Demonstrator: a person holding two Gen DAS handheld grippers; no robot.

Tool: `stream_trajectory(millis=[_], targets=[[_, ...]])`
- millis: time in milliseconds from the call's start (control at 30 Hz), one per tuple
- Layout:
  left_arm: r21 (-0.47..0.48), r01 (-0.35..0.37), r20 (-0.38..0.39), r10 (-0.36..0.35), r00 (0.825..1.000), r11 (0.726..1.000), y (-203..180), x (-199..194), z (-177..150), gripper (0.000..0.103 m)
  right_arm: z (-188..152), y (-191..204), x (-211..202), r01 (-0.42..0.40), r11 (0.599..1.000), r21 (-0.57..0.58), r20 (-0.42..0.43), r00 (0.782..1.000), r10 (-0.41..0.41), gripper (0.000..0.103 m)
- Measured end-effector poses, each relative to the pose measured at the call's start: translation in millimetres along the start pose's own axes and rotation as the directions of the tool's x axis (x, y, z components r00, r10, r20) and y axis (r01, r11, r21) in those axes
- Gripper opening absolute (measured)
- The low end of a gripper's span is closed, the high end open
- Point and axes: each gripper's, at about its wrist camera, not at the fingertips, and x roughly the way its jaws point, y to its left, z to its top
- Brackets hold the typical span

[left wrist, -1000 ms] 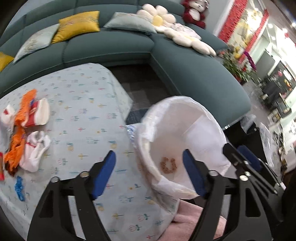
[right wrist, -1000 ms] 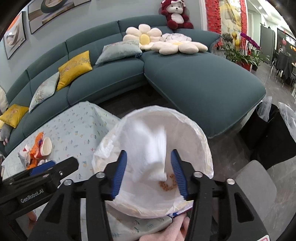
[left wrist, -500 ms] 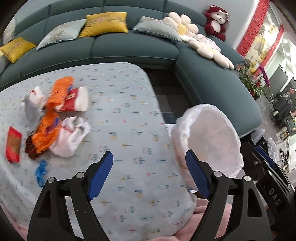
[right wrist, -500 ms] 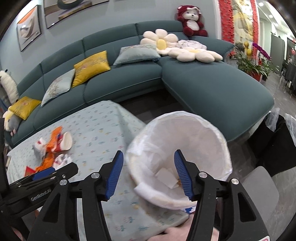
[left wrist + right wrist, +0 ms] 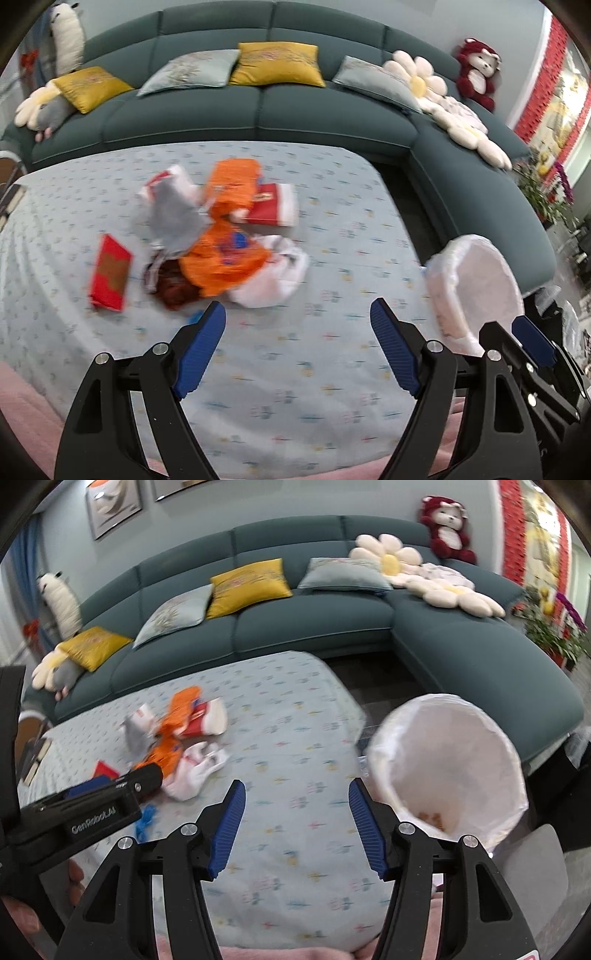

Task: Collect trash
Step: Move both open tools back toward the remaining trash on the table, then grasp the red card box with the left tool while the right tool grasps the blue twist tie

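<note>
Trash (image 5: 221, 243) lay heaped at centre left of the left wrist frame on a patterned tablecloth (image 5: 332, 206). Left gripper (image 5: 297, 319) and right gripper (image 5: 293, 799) both hung spread wide, holding nothing. A white-lined bin (image 5: 447, 764) stood at right, just beside the table edge, crumbs inside.

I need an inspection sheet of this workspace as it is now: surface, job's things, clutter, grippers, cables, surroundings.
Surface: table under pale blue patterned tablecloth.
Job's things: white-lined trash bin beside the table's right edge; trash pile of orange wrappers, white crumpled bag, flat red packet, red-and-white carton.
Clutter: small blue scrap.
Grippers: left gripper open, empty; right gripper open, empty.
Cables: nothing seen.
Surroundings: teal sectional sofa, yellow cushions, red plush bear.
</note>
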Motion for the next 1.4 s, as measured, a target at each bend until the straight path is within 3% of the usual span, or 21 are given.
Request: stream_trajectory(millis=[667, 1133, 1400], targets=[[-0.097, -0.169, -0.008, 0.169, 0.986, 0.981, 137.4, -11.0, -10.9, 0.077, -28.1, 126.7, 26.6, -0.127, 0.982, -0.140, -0.111, 0.988, 0.112, 0.057], [-0.087, -0.189, -0.072, 0.183, 0.981, 0.978, 195.7, 22.7, 2.7, 0.077, -44.7, 184.5, 69.4, -0.164, 0.970, -0.182, -0.199, 0.972, 0.127, 0.057], [-0.161, -0.169, -0.131, 0.149, 0.980, 0.972, 221.7, 54.7, 3.0, 0.077, -54.0, 214.4, 100.3, -0.171, 0.962, -0.214, -0.253, 0.961, 0.115, 0.057]])
